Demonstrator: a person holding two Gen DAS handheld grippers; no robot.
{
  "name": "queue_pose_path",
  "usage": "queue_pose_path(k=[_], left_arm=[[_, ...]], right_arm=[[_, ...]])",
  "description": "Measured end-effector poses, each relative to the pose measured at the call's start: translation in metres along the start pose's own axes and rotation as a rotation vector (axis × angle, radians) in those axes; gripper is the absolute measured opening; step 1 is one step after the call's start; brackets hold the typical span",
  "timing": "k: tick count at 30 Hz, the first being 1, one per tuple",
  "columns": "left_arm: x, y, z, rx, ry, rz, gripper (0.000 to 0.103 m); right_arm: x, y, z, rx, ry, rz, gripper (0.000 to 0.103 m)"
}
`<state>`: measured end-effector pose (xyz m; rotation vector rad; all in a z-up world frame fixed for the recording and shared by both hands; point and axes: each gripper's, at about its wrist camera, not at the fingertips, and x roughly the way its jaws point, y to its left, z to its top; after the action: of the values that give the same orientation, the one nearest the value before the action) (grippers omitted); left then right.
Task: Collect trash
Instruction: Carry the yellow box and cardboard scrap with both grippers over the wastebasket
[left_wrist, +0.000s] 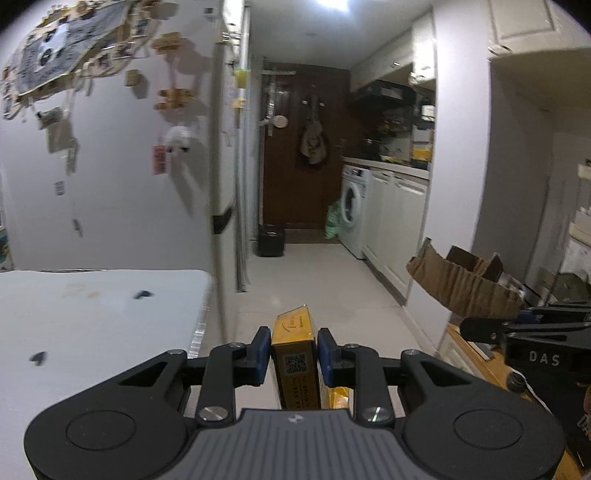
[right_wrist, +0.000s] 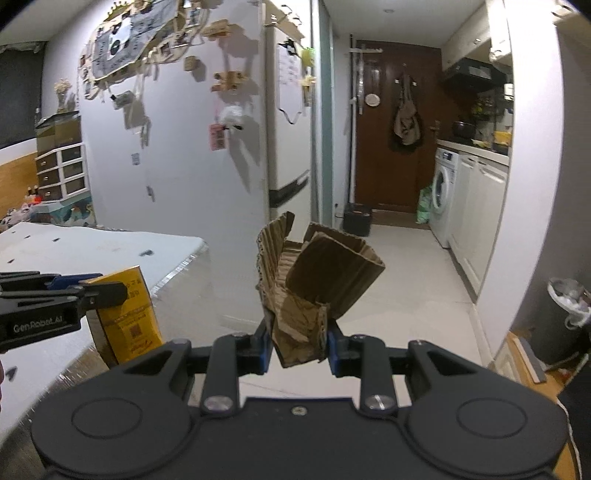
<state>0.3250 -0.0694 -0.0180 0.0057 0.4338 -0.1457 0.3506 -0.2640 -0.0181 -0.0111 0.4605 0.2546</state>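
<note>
My left gripper is shut on a yellow carton box with a QR code, held in the air just past the white table's right edge. The same box shows at the left of the right wrist view, in the left gripper. My right gripper is shut on a crumpled piece of brown cardboard, held up over the floor. The cardboard and the right gripper also show at the right of the left wrist view.
A white table stands at the left, before a fridge covered with magnets. A hallway leads to a brown door, a black bin and a washing machine. A lined trash can stands at the right.
</note>
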Motion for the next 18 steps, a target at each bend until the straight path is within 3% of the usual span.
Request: queue_pose_path(k=[9, 18], left_arm=[[0.041, -0.06, -0.025, 0.044, 0.079, -0.077, 0.028], [0.107, -0.082, -0.056, 0.043, 0.2, -0.122, 0.028]], right_arm=[[0.004, -0.055, -0.037, 0.034, 0.054, -0.041, 0.03], [0.048, -0.096, -0.083, 0.072, 0.167, -0.065, 0.03]])
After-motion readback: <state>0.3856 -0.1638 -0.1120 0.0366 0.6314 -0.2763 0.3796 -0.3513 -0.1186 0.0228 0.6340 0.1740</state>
